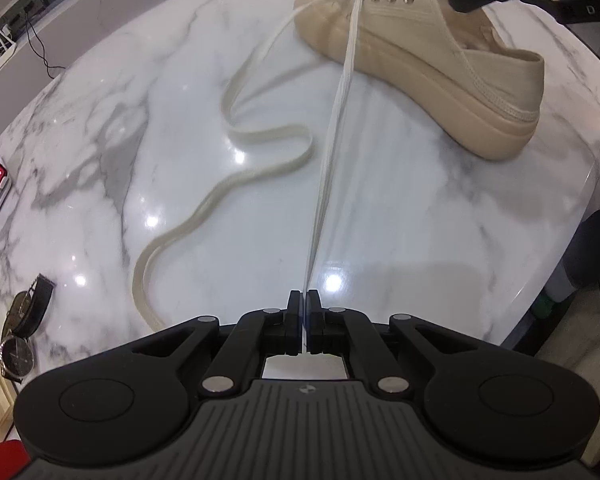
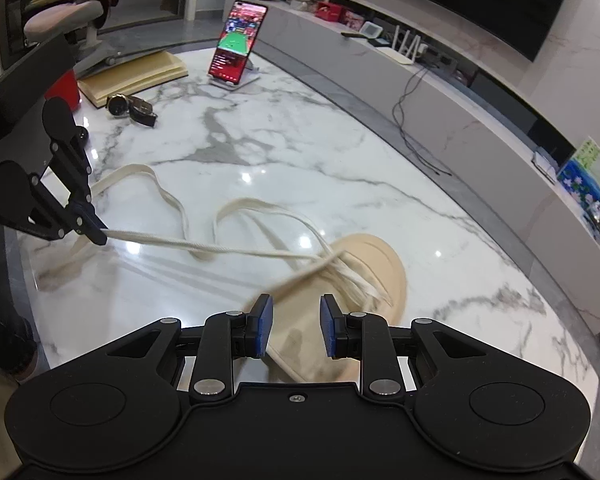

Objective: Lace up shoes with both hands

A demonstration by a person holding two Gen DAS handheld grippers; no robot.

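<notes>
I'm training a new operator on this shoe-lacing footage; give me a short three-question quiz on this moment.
1. True or false: the left gripper is shut on the lace.
2. What is between the pads of the right gripper? A) lace B) wristwatch C) nothing
3. Fill in: the lace strand from the left gripper runs taut to an eyelet near the shoe's ____.

Key: 1 true; 2 C, it stands open above the shoe; 3 toe.
</notes>
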